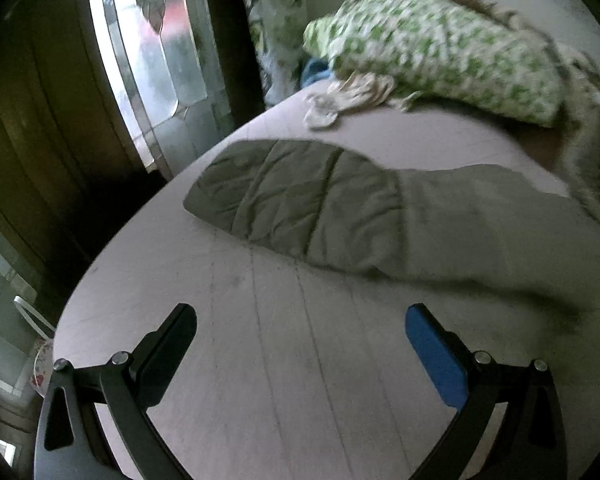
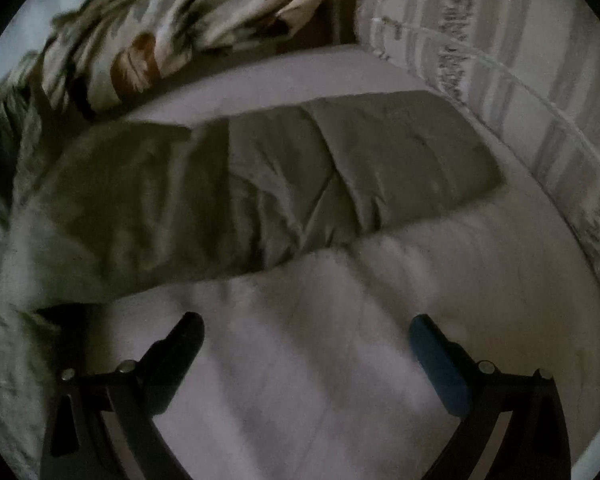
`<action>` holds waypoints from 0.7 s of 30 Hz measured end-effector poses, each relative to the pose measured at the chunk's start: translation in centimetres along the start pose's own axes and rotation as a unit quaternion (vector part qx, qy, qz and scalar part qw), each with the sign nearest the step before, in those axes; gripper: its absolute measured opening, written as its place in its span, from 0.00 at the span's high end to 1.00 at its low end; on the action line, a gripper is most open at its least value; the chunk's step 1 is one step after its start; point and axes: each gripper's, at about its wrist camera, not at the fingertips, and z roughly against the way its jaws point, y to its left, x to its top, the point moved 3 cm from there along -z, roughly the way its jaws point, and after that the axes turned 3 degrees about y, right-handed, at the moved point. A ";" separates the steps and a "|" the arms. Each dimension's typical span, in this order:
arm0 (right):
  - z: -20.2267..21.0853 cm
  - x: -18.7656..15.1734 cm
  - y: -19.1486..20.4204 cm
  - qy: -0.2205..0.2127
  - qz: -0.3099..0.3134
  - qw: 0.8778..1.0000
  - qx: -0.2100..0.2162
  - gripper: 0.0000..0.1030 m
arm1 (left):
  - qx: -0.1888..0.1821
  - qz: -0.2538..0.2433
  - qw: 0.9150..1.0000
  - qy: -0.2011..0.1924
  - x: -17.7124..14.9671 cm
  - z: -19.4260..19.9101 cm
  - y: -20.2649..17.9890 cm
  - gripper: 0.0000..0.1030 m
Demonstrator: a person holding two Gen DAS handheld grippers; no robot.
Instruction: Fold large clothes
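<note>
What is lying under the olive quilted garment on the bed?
The olive quilted garment lies flat on the pale pink sheet, which shows all around it. Whatever lies beneath the garment itself is covered. Both tongs, left and right, are open and empty.

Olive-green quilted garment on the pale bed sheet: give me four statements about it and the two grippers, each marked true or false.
1. The left gripper is open and holds nothing. True.
2. The right gripper is clamped on the olive-green quilted garment. False: it is open, short of the cloth.
3. The garment lies stretched across the pale bed sheet. True.
4. The green-and-white floral pillow lies on the garment. False: it lies beyond it.
</note>
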 end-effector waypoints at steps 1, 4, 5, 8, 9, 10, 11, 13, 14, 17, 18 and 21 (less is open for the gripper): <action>1.2 -0.3 0.3 -0.006 0.001 1.000 0.000 0.00 | -0.009 0.000 1.000 -0.008 -0.4 1.5 -0.1 0.00; 6.8 -1.8 2.8 -0.042 0.038 0.998 -0.001 0.00 | -0.030 0.005 0.999 -0.033 -1.7 5.9 -0.7 0.00; 8.4 -2.3 3.8 -0.055 0.051 0.997 0.004 0.00 | -0.039 0.007 0.998 -0.041 -1.9 7.2 -0.9 0.00; 13.2 -4.4 7.6 -0.088 0.087 0.992 0.021 0.00 | -0.059 -0.002 0.997 -0.055 -3.0 10.7 -2.2 0.00; 14.8 -5.3 9.1 -0.096 0.097 0.990 0.032 0.00 | -0.068 -0.008 0.996 -0.059 -3.9 12.2 -2.5 0.00; 15.9 -5.8 10.6 -0.101 0.104 0.988 0.044 0.00 | -0.073 -0.015 0.995 -0.061 -4.2 13.2 -3.1 0.00; 17.0 -6.6 11.7 -0.107 0.109 0.987 0.056 0.00 | -0.081 -0.024 0.995 -0.061 -4.4 14.1 -3.6 0.00; 18.9 -7.8 14.0 -0.116 0.121 0.983 0.076 0.00 | -0.093 -0.043 0.993 -0.061 -5.0 15.6 -4.9 0.00; 20.0 -8.5 15.3 -0.123 0.125 0.981 0.084 0.00 | -0.101 -0.050 0.992 -0.062 -5.2 16.3 -5.5 0.00; 22.5 -10.4 18.0 -0.145 0.122 0.975 0.112 0.00 | -0.135 -0.061 0.987 -0.064 -6.4 18.2 -7.0 0.00; 23.2 -11.1 18.9 -0.152 0.119 0.973 0.123 0.00 | -0.147 -0.063 0.985 -0.060 -6.7 18.5 -7.6 0.00; 24.4 -12.7 20.6 -0.164 0.110 0.970 0.142 0.00 | -0.171 -0.078 0.982 -0.031 -7.7 18.5 -9.5 0.00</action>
